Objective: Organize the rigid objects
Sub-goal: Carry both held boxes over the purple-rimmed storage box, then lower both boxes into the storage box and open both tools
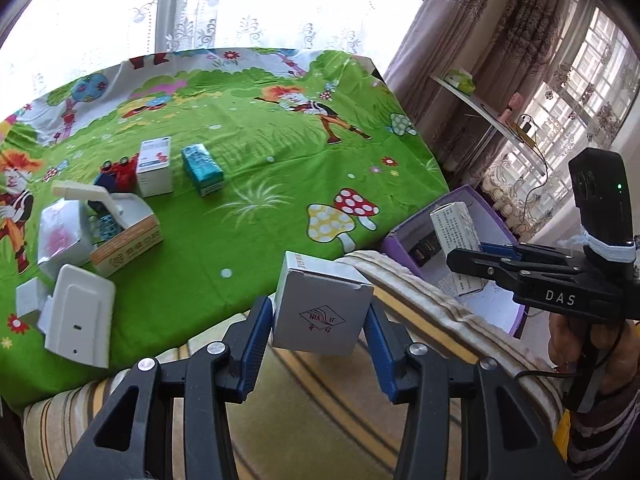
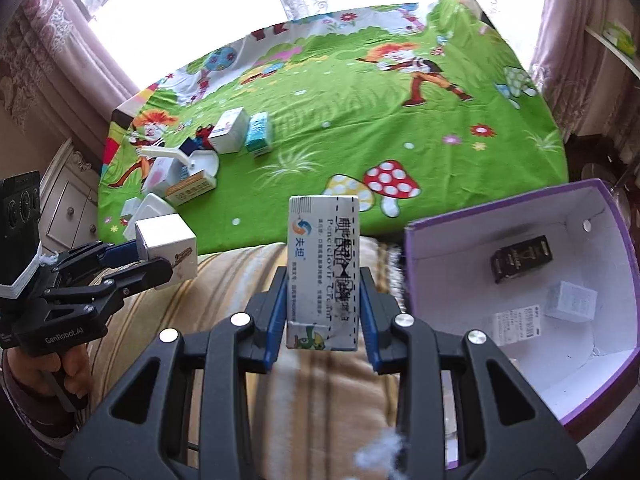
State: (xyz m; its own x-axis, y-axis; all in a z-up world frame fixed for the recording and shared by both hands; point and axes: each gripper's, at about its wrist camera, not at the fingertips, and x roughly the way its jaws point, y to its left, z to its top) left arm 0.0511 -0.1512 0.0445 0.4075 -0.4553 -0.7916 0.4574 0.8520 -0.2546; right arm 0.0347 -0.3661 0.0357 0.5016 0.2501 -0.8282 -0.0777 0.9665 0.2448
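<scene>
My left gripper [image 1: 320, 320] is shut on a white cube box [image 1: 320, 308] with a red logo, held above the striped cushion; it also shows in the right wrist view [image 2: 166, 248]. My right gripper [image 2: 323, 300] is shut on a tall white medicine box [image 2: 323, 268] with blue print, held upright just left of the purple storage box [image 2: 616, 240]. That box holds a black box [image 2: 522, 258], a small pale box [image 2: 572, 300] and a paper slip. In the left wrist view the right gripper [image 1: 472, 254] holds the medicine box [image 1: 454, 226] over the purple box [image 1: 400, 240].
On the green cartoon cloth [image 1: 260, 200] lie a white box [image 1: 154, 166], a teal box [image 1: 202, 170], a red toy [image 1: 120, 172], an open carton [image 1: 120, 236] and a white flat device [image 1: 80, 316]. A striped cushion [image 1: 320, 420] lies below both grippers.
</scene>
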